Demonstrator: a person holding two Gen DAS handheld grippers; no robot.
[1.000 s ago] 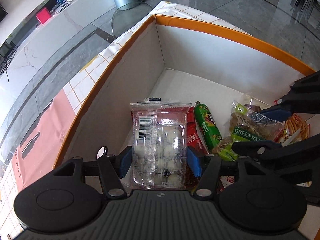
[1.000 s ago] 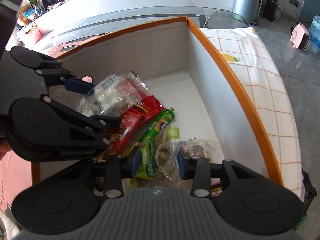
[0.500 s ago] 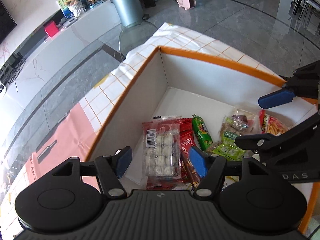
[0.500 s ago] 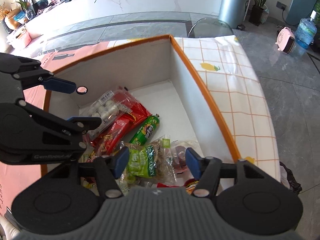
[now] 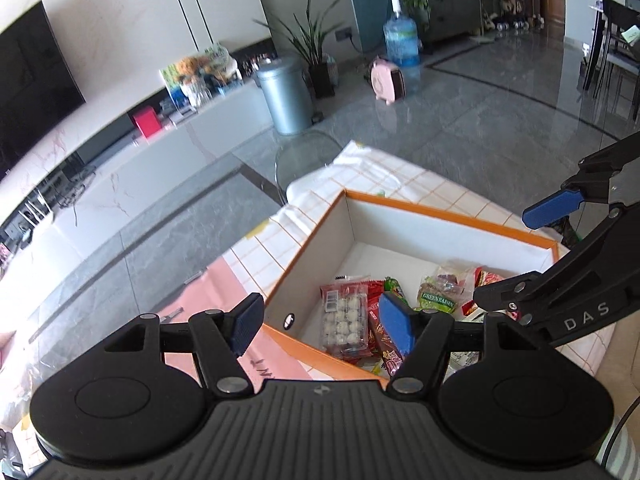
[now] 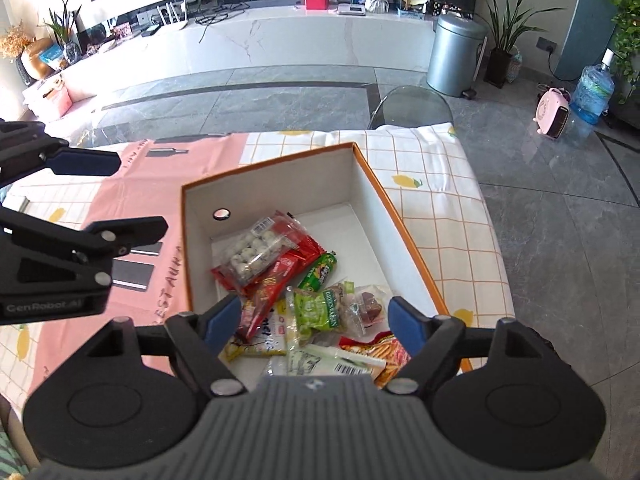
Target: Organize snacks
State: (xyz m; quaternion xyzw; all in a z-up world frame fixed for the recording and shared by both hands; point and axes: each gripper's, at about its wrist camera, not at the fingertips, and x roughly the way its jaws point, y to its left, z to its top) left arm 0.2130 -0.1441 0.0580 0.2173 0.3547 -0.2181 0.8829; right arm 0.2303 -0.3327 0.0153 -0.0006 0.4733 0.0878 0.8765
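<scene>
An orange-rimmed white box [image 6: 404, 232] [image 5: 440, 213] stands on the table and holds several snacks. Among them are a clear pack of white balls [image 6: 256, 250] [image 5: 345, 320], a red bar [image 6: 280, 276], a green roll [image 6: 318, 270], a green raisin bag [image 6: 318, 310] [image 5: 438, 294] and a striped chip bag [image 6: 390, 354]. My left gripper [image 5: 320, 322] is open and empty, raised above the box's near left corner. My right gripper [image 6: 308, 320] is open and empty, raised above the box's near end. Each gripper shows in the other's view.
The table has a pink and white checked cloth [image 6: 432, 184]. A glass chair back [image 6: 412, 106] stands at the table's far edge. A grey bin [image 6: 454, 54], a pink heater [image 6: 554, 118] and a water bottle [image 6: 594, 90] stand on the floor beyond.
Both grippers let go of their packs, opened wide and rose well above the box. The ball pack and the raisin bag now lie in the box.
</scene>
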